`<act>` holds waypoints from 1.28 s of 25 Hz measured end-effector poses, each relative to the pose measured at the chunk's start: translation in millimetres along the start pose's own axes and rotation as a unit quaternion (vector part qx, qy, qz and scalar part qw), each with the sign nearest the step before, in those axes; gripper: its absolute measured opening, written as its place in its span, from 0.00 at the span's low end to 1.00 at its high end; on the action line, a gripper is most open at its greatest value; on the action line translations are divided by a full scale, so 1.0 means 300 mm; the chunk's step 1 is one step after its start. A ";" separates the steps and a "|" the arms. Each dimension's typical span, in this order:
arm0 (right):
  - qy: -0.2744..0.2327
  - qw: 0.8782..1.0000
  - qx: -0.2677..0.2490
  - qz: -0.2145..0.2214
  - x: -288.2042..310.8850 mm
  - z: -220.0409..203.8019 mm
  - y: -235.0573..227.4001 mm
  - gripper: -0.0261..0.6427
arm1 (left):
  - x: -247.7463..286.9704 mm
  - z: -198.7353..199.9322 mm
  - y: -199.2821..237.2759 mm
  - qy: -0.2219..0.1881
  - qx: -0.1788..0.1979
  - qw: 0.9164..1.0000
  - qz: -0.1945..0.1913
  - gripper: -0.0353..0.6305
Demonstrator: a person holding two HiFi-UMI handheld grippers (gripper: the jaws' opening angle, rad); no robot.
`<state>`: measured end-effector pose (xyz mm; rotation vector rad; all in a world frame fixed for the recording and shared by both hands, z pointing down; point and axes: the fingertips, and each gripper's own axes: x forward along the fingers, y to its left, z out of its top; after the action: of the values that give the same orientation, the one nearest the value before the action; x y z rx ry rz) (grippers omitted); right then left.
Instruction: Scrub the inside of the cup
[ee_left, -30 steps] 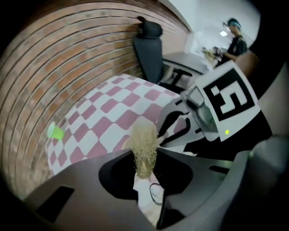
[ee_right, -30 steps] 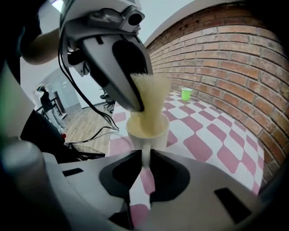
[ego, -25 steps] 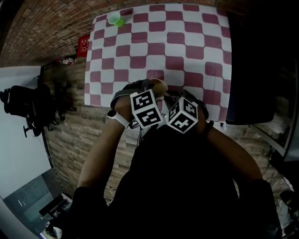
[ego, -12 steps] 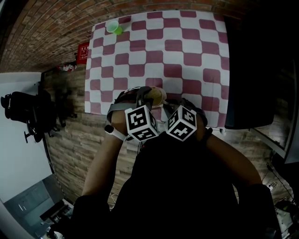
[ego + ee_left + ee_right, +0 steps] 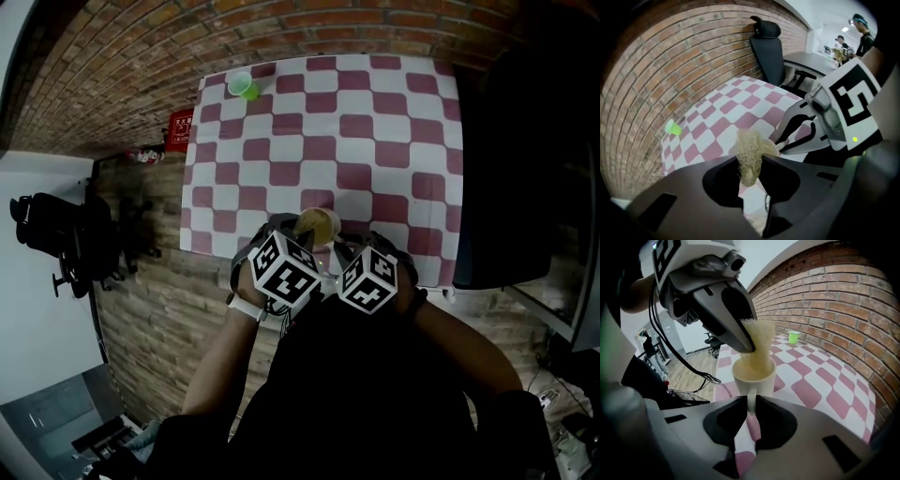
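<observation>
A cream cup stands near the table's front edge, and my right gripper is shut on its handle. The straw-coloured loofah scrubber reaches down into the cup's mouth, held from above by my left gripper. In the left gripper view that gripper is shut on the scrubber, with the right gripper's marker cube close beside it. In the head view the cup and scrubber show just beyond the left cube and the right cube.
The table carries a red-and-white chequered cloth. A small green cup lies on its side at the far left corner. A brick wall runs behind the table. A black office chair stands on the floor to the left.
My left gripper has rolled about its own line and lifted a little with the scrubber; its cube now shows another face. The right gripper and the cup have stayed put.
</observation>
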<state>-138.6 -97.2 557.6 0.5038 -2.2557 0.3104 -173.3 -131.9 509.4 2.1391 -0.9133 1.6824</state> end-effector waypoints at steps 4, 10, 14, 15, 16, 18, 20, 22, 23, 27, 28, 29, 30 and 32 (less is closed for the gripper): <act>0.001 1.000 -0.001 -0.001 0.000 -0.004 0.003 0.15 | 0.117 -0.030 -0.046 0.047 -0.026 0.998 -0.018 0.18; 0.000 1.000 0.002 0.000 -0.008 0.006 0.002 0.15 | 0.129 -0.034 -0.011 0.079 0.035 0.995 0.046 0.18; -0.001 1.000 0.005 0.000 -0.013 0.000 0.003 0.15 | -0.022 0.025 0.040 0.051 0.094 0.987 0.121 0.18; -0.001 1.000 0.005 0.000 -0.015 0.000 0.002 0.15 | -0.073 0.043 0.053 0.042 0.108 0.983 0.143 0.18; -0.002 1.000 0.004 0.000 -0.017 0.002 0.001 0.15 | -0.122 0.059 0.064 0.033 0.119 0.979 0.162 0.18; -0.004 1.000 0.005 0.000 -0.020 0.008 -0.002 0.14 | -0.185 0.083 0.065 0.013 0.122 0.979 0.164 0.18; -0.006 1.000 0.007 0.001 -0.022 0.011 -0.006 0.14 | -0.181 0.096 0.028 -0.003 0.123 0.985 0.122 0.18; -0.006 1.000 0.009 0.001 -0.024 0.009 -0.004 0.14 | -0.122 0.080 -0.018 0.004 0.167 0.983 0.080 0.18; -0.005 1.000 0.010 0.002 -0.026 0.006 0.001 0.14 | -0.082 0.060 -0.041 0.015 0.203 0.977 0.064 0.18; 0.003 1.000 0.007 0.004 -0.041 -0.002 0.019 0.14 | 0.061 -0.017 -0.100 0.047 0.318 0.947 0.030 0.18; 0.003 1.000 0.006 0.004 -0.043 0.001 0.021 0.14 | 0.085 -0.029 -0.095 0.054 0.330 0.942 0.032 0.18; 0.003 1.000 0.005 0.004 -0.046 0.004 0.022 0.14 | 0.101 -0.038 -0.087 0.060 0.338 0.939 0.034 0.18; 0.002 1.000 0.004 0.003 -0.048 0.006 0.025 0.14 | 0.112 -0.044 -0.079 0.066 0.344 0.936 0.034 0.18; 0.001 1.000 0.002 0.002 -0.051 0.009 0.026 0.14 | 0.118 -0.047 -0.072 0.077 0.349 0.934 0.021 0.18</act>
<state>-134.4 -87.3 543.9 0.5019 -2.2540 0.3173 -166.3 -118.4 550.4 2.3325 -0.3285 2.4249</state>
